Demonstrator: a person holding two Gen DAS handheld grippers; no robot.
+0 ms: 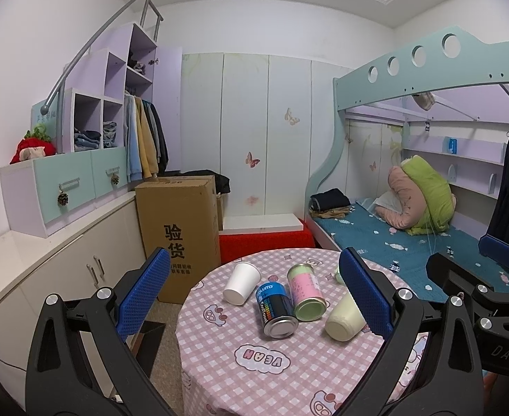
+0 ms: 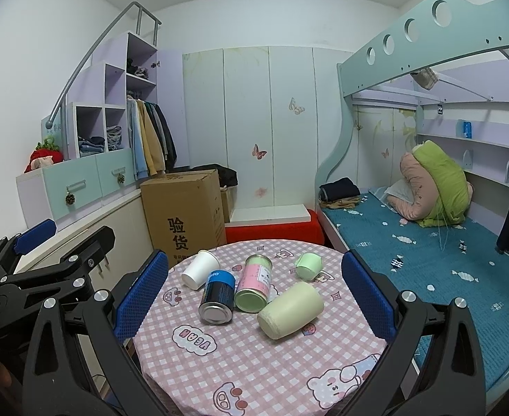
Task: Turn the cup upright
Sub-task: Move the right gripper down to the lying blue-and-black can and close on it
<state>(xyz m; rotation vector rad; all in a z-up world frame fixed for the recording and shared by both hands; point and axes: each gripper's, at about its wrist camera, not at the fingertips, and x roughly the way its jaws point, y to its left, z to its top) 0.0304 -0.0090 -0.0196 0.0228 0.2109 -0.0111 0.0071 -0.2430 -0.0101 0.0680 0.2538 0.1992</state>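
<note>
Several containers lie on their sides on a round table with a pink checked cloth (image 1: 264, 374) (image 2: 240, 374). A white paper cup (image 1: 241, 282) (image 2: 200, 269) lies at the left. A cream cup (image 1: 345, 317) (image 2: 290, 311) lies at the right, base toward me. A small green cup (image 2: 308, 266) lies farther back; in the left wrist view only a sliver of it (image 1: 338, 276) shows past the finger. My left gripper (image 1: 254, 294) is open and empty above the table's near side. My right gripper (image 2: 254, 294) is open and empty, to the right of the left one.
A blue-black can (image 1: 276, 310) (image 2: 218, 296) and a pink-green can (image 1: 306, 293) (image 2: 256, 284) lie between the cups. A cardboard box (image 1: 178, 235) (image 2: 185, 215) stands behind the table at left, a red stool (image 2: 275, 228) behind it, a bed (image 1: 427, 249) (image 2: 427, 253) at right.
</note>
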